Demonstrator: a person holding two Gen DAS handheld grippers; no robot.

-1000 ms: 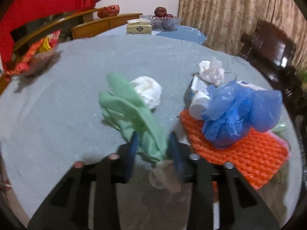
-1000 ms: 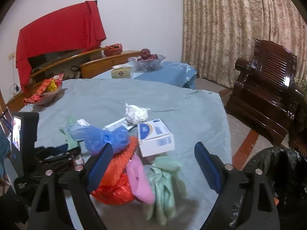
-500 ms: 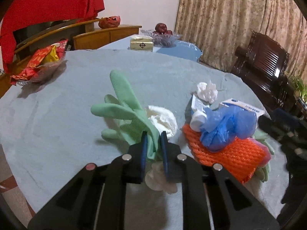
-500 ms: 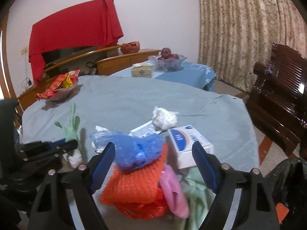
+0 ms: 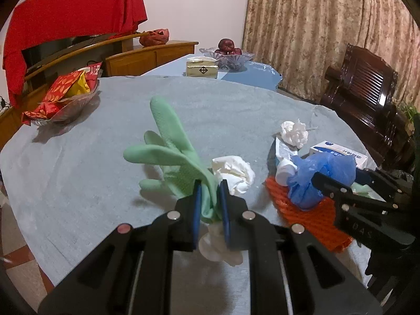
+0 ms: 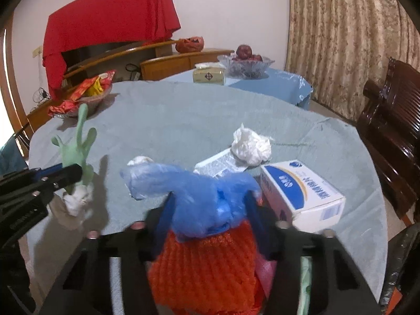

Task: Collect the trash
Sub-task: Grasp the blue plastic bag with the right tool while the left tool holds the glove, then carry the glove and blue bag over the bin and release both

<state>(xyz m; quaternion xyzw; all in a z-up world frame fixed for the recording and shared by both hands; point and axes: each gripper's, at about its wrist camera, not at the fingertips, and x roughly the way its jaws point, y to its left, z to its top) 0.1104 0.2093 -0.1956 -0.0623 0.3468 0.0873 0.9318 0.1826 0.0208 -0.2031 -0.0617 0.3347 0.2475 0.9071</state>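
Note:
My left gripper is shut on the cuff of a green rubber glove, held clear of the grey tablecloth. A white tissue wad hangs under its jaws. In the right wrist view that left gripper and glove are at the left. My right gripper has its jaws closing on a blue plastic bag, whose sides touch both pads. The bag lies on an orange net. The left wrist view shows the right gripper on the bag.
A white-and-blue box, a crumpled tissue and a white packet lie past the bag. Another tissue lies by the glove. A snack bowl stands far left, a black bin bag and a wooden chair at the right.
The left jaws shut on the green glove and raised it off the cloth. The right gripper moved left and down onto the pile, and its jaws narrowed around the blue bag.

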